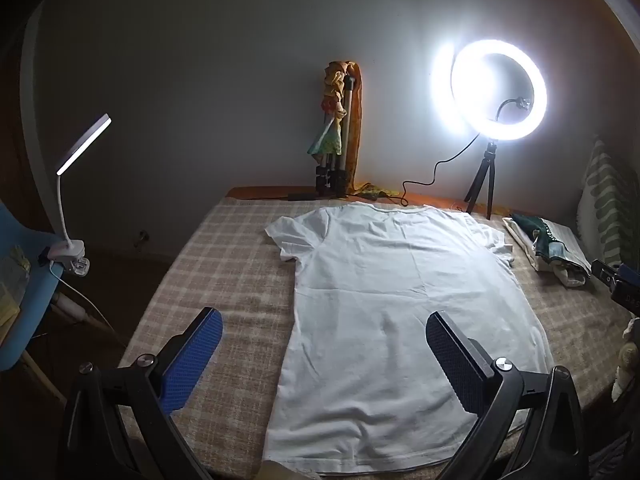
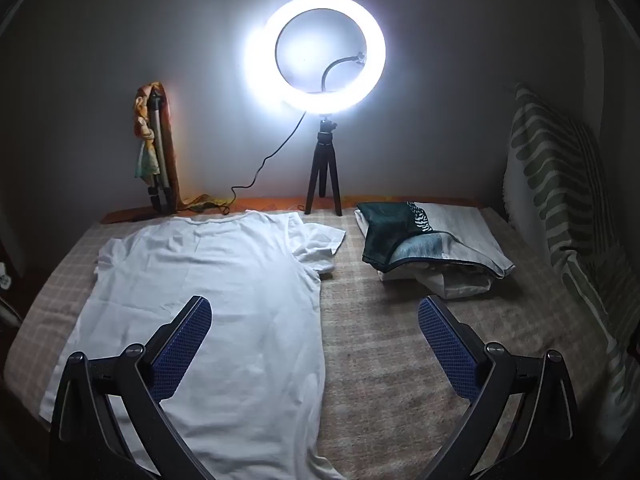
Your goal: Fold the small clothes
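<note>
A white T-shirt lies flat and spread out on the checked cloth, collar towards the far wall, hem nearest me. It also shows in the right wrist view. My left gripper is open and empty, held above the shirt's lower left part. My right gripper is open and empty, held above the shirt's right side edge. The shirt's right sleeve is slightly rumpled.
A lit ring light on a small tripod stands at the far edge. A folded tripod with a doll leans on the wall. A pile of folded clothes lies right of the shirt. A striped cushion is at far right. A clip lamp sits on a blue chair at left.
</note>
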`<state>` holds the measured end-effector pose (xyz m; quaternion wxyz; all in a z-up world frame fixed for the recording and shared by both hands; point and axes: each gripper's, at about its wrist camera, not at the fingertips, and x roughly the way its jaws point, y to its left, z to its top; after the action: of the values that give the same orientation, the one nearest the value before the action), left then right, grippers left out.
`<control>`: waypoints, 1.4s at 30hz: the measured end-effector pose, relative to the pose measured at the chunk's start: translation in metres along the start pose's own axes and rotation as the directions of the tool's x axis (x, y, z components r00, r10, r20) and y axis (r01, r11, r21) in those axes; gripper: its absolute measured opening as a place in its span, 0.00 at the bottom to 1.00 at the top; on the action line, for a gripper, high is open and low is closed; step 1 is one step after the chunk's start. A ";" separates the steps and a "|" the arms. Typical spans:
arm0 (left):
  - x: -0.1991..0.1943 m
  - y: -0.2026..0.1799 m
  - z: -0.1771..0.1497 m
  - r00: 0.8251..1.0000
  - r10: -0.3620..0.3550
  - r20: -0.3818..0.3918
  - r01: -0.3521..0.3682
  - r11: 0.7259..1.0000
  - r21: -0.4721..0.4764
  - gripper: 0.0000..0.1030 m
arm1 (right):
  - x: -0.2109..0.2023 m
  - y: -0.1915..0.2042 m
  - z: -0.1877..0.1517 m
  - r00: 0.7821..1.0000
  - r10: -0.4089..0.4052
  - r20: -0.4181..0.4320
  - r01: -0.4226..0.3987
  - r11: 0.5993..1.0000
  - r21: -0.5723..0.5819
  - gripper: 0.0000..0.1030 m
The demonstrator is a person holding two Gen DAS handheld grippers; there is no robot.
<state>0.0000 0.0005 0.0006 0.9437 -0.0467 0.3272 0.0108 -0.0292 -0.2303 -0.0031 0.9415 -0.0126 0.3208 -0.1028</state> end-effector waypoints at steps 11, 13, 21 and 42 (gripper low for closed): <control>-0.006 -0.002 0.001 1.000 0.015 0.026 -0.015 1.000 0.018 1.00 | -0.001 0.004 0.000 1.000 0.001 0.008 -0.001 1.000 0.011 1.00; -0.009 0.000 0.002 1.000 0.009 0.024 -0.009 1.000 0.017 1.00 | 0.002 -0.002 -0.002 1.000 0.002 -0.001 -0.001 1.000 0.016 1.00; -0.006 0.000 0.003 1.000 0.009 0.021 -0.009 1.000 0.010 1.00 | 0.002 -0.001 -0.002 1.000 0.002 -0.002 -0.002 1.000 0.013 1.00; -0.007 0.001 0.003 1.000 0.008 0.026 -0.008 1.000 0.006 1.00 | 0.003 0.001 0.002 1.000 0.000 0.006 0.000 1.000 0.007 1.00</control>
<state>-0.0033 0.0022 0.0071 0.9480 -0.0422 0.3153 0.0140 -0.0253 -0.2296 -0.0031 0.9424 -0.0093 0.3178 -0.1040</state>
